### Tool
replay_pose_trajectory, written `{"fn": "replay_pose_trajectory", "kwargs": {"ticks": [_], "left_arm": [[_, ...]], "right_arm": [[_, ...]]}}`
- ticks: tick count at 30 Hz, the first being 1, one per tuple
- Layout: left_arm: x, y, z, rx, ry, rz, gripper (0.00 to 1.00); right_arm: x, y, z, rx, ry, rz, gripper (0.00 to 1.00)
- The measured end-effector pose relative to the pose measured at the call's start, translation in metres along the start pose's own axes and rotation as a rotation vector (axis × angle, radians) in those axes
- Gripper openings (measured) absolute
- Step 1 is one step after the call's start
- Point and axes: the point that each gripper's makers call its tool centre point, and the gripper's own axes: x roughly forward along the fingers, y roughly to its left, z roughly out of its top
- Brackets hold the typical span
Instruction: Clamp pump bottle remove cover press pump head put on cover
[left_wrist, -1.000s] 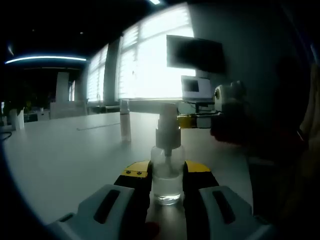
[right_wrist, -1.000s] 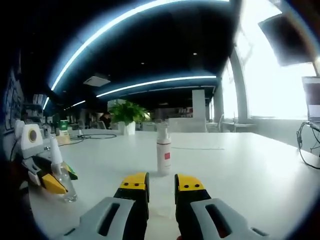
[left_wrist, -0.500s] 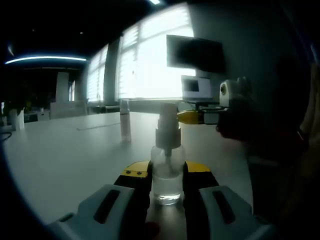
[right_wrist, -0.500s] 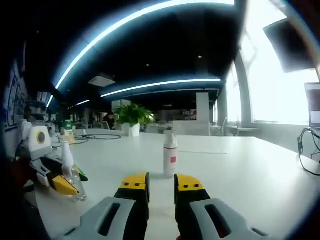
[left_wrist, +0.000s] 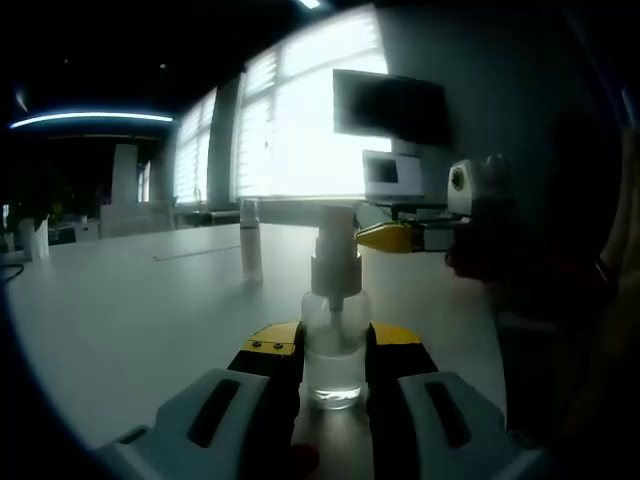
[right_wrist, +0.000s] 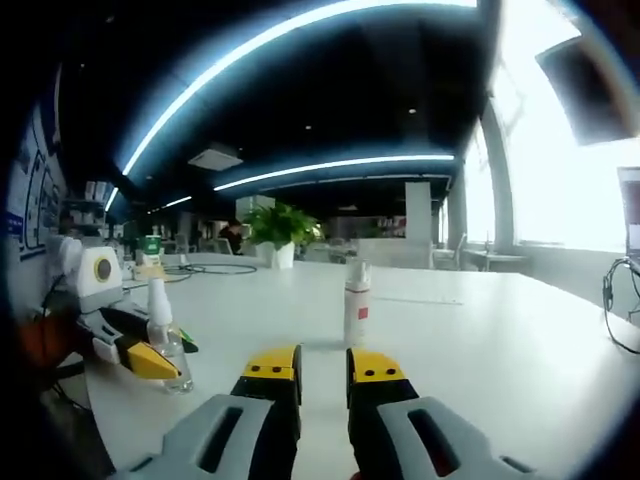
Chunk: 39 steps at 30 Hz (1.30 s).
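Pump bottle (left_wrist: 334, 340) — upright on white table (left_wrist: 130, 310), clamped between left gripper (left_wrist: 333, 350) jaws. Right gripper (right_wrist: 324, 368) — jaws narrow, empty.

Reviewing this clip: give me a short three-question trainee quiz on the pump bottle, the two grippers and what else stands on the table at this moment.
1. True or false: the left gripper is clamped on the clear pump bottle.
2. Multiple choice: the right gripper holds A) the cover, B) the white bottle, C) nothing.
3. Fill in: farther off on the table stands a white bottle with a ___ label.

Key:
1. True. Its yellow-tipped jaws press both sides of the bottle's base.
2. C. Its jaws stand nearly together, with bare table in the narrow gap.
3. Red.
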Motion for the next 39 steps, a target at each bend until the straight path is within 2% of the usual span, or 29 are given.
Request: {"fn": "replay_pose_trajectory", "kwargs": {"ticks": [5,13,22,26,33,39], "left_arm": [[0.0,0.0,0.0,0.0,0.0,0.001,0.16],[0.0,0.001,0.0,0.0,0.001,0.001,0.16],[0.0,0.001,-0.001,0.002,0.002,0.001,0.16],[0.0,0.001,-0.001,0.001,0.003,0.002,0.16],[0.0,0.001,-0.001,0.002,0.003,0.002,0.16],[0.0,0.001,-0.001,0.0,0.004,0.002,0.16]], "right_arm": [[-0.004,0.002,-0.004,-0.005,0.005,0.017,0.11],[-0.01,0.008,-0.002,-0.014,-0.006,0.05,0.08],[-0.014,0.012,-0.01,-0.023,0.007,0.072,0.04],[-0.014,0.011,-0.012,-0.029,0.005,0.078,0.0],[-0.016,0.0,-0.02,0.0,0.009,0.064,0.0],[-0.018,0.0,-0.023,0.006,0.003,0.076,0.0]]}}
